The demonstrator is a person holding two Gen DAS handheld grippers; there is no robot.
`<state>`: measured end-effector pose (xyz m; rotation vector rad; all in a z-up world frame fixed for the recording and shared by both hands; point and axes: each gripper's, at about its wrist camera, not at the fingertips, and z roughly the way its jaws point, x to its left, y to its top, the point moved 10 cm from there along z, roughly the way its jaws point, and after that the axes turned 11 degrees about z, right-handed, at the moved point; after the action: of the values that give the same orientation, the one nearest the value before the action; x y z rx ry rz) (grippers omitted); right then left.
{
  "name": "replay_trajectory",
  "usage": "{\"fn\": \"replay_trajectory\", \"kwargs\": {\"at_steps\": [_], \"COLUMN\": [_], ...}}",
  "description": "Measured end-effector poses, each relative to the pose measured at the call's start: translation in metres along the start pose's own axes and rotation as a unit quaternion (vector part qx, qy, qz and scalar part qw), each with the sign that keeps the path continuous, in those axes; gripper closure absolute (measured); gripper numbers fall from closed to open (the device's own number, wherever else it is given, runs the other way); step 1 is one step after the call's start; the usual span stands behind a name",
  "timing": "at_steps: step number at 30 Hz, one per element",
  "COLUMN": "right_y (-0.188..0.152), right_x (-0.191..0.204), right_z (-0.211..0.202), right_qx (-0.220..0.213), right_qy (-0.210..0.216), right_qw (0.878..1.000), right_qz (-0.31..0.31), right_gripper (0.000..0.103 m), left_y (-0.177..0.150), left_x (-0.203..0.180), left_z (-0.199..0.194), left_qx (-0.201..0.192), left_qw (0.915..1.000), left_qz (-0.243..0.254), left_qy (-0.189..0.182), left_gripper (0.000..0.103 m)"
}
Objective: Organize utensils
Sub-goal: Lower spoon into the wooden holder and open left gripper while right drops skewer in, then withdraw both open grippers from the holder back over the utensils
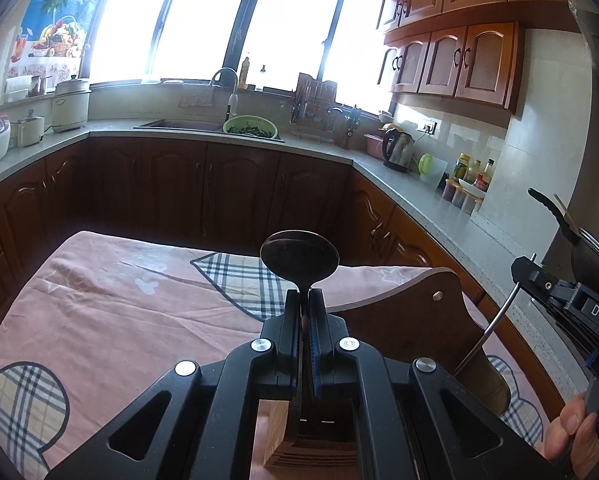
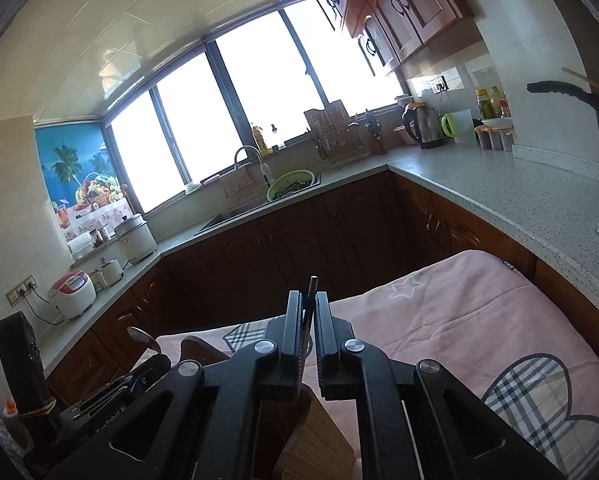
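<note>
My left gripper (image 1: 304,300) is shut on the neck of a dark spoon (image 1: 299,258), whose bowl stands up above the fingertips. Below it is a wooden utensil holder (image 1: 411,316) with a slotted block (image 1: 275,436) on the pink cloth. My right gripper (image 2: 308,305) is shut on a thin metal rod-like utensil (image 2: 310,300); its handle end sticks up between the fingers. In the left wrist view that utensil (image 1: 495,328) slants down from the right gripper (image 1: 539,280) toward the holder. The wooden holder (image 2: 311,436) lies under the right gripper too.
A pink cloth with plaid hearts (image 1: 111,304) covers the table. Dark cabinets and a grey counter (image 1: 431,200) ring the room, with sink, green colander (image 1: 250,127), kettle (image 1: 397,148), bottles and a black pan (image 1: 571,236) at right.
</note>
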<state>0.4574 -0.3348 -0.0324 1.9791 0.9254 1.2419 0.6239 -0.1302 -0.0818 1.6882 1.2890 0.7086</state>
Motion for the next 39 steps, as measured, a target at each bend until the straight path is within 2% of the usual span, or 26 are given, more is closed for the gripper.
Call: {"fn": "replay_trajectory", "kwargs": {"at_steps": [9, 10, 11, 12, 13, 15, 16, 17, 18, 20, 21, 24, 25, 39], "right_y": [-0.003, -0.003, -0.004, -0.005, -0.004, -0.004, -0.003, -0.002, -0.001, -0.001, 0.0, 0.001, 0.0, -0.049], "right_x": [0.0, 0.0, 0.001, 0.001, 0.001, 0.002, 0.002, 0.002, 0.002, 0.003, 0.004, 0.006, 0.007, 0.019], "right_z": [0.001, 0.001, 0.001, 0.0, -0.002, -0.008, -0.012, -0.014, -0.017, -0.024, -0.03, -0.049, -0.056, -0.138], "right_qx": [0.017, 0.02, 0.024, 0.026, 0.026, 0.019, 0.016, 0.015, 0.017, 0.019, 0.017, 0.009, 0.009, 0.05], "right_qy": [-0.004, -0.003, -0.003, -0.004, -0.003, -0.003, -0.005, -0.005, -0.003, 0.004, 0.008, 0.016, 0.019, 0.035], "right_qw": [1.0, 1.0, 1.0, 1.0, 1.0, 1.0, 1.0, 1.0, 1.0, 1.0, 1.0, 0.999, 0.999, 0.998], "right_qz": [0.006, 0.008, 0.008, 0.008, 0.009, 0.008, 0.008, 0.009, 0.013, 0.023, 0.025, 0.028, 0.03, 0.005], "right_gripper": [0.092, 0.092, 0.091, 0.085, 0.071, 0.056, 0.055, 0.054, 0.053, 0.036, 0.025, 0.009, 0.007, 0.005], "left_y": [-0.003, -0.005, -0.005, -0.004, -0.008, -0.01, -0.012, -0.014, -0.014, -0.018, -0.02, -0.032, -0.037, -0.094], "left_x": [0.023, 0.026, 0.028, 0.03, 0.032, 0.03, 0.03, 0.031, 0.034, 0.039, 0.043, 0.047, 0.049, 0.066], "left_z": [-0.026, -0.03, -0.033, -0.036, -0.043, -0.05, -0.053, -0.057, -0.064, -0.08, -0.089, -0.114, -0.122, -0.235], "left_qx": [0.016, 0.017, 0.017, 0.015, 0.009, 0.006, 0.008, 0.009, 0.007, -0.002, -0.006, -0.005, -0.001, 0.052], "left_qw": [0.9998, 0.9998, 0.9998, 0.9997, 0.9998, 0.9998, 0.9998, 0.9997, 0.9996, 0.9991, 0.9988, 0.9986, 0.9986, 0.9964], "left_qz": [-0.006, -0.009, -0.012, -0.017, -0.02, -0.019, -0.019, -0.022, -0.027, -0.036, -0.041, -0.043, -0.044, -0.056], "left_qy": [-0.008, -0.007, -0.007, -0.004, 0.0, 0.0, 0.001, 0.003, 0.007, 0.021, 0.028, 0.029, 0.029, 0.038], "left_gripper": [0.097, 0.094, 0.087, 0.082, 0.079, 0.076, 0.067, 0.051, 0.043, 0.014, 0.011, 0.008, 0.008, 0.008]}}
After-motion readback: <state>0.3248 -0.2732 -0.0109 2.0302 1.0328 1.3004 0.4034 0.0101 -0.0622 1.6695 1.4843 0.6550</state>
